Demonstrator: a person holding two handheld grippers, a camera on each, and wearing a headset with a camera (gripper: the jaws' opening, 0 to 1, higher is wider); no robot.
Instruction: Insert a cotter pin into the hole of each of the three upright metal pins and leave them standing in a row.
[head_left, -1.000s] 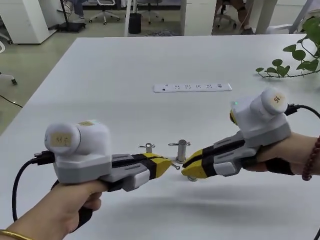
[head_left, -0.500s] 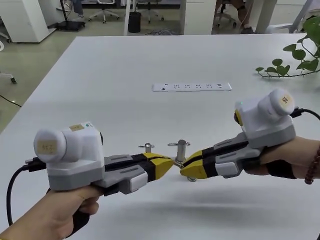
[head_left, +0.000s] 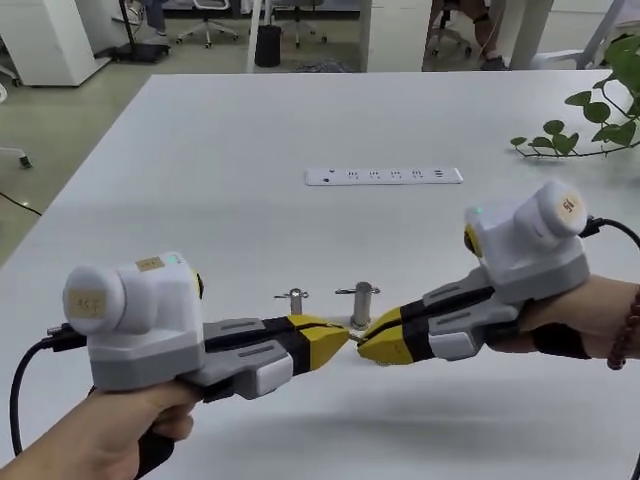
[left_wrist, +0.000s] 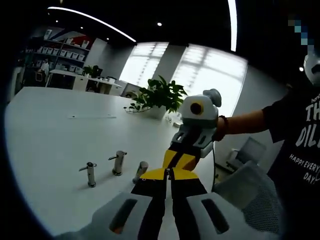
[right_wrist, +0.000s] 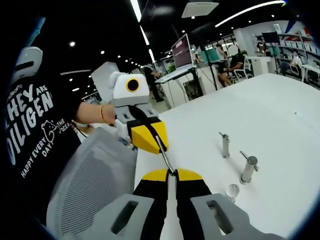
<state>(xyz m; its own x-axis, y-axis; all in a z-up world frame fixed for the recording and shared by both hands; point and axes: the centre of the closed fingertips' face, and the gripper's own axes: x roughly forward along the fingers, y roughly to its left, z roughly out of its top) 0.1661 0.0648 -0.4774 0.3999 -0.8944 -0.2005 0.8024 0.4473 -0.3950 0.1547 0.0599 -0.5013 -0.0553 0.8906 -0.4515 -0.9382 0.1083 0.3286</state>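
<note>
Three silvery upright pins (left_wrist: 118, 162), two cross-pinned, third seemingly bare

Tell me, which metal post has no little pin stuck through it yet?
The end post beside the right tool: its top is bare. The middle post and the far post each have a pin sticking out sideways.

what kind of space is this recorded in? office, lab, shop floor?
Most likely an open-plan office or lab space, not a shop floor: wheeled office chairs stand beyond the white table, a desk monitor sits in the background, storage shelves line a wall, and a potted plant stands by large windows.
</note>
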